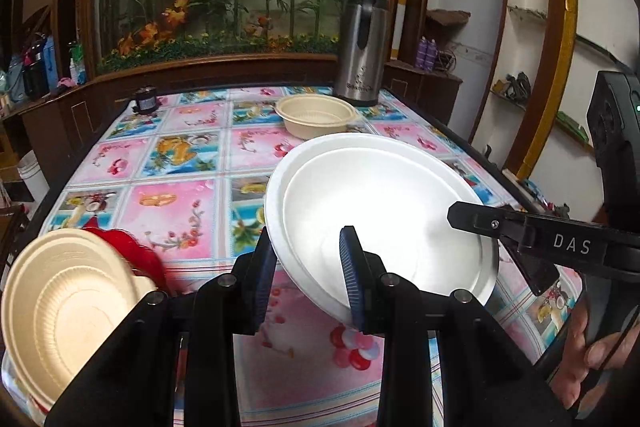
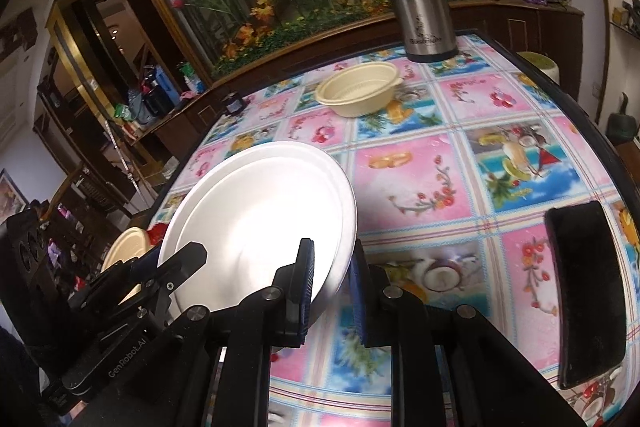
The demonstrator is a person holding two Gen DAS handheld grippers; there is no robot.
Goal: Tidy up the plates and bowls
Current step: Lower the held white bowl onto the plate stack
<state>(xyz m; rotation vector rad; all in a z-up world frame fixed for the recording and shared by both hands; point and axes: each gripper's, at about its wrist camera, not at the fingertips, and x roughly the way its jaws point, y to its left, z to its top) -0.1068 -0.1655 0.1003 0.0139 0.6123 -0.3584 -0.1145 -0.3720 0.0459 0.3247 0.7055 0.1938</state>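
Observation:
Two stacked white plates hang tilted above the table, held from both sides. My left gripper is shut on their near left rim, with one blue pad lying on the top face. My right gripper is shut on the opposite rim of the white plates. In the left wrist view the right gripper reaches in from the right. A beige bowl stands on the far side of the table, also seen as the beige bowl in the right wrist view. More beige bowls sit stacked at the near left.
A steel thermos stands behind the far bowl. A red dish lies by the near bowls. A black flat object lies at the table's right edge. A flowered tablecloth covers the table; a hand holds the right gripper.

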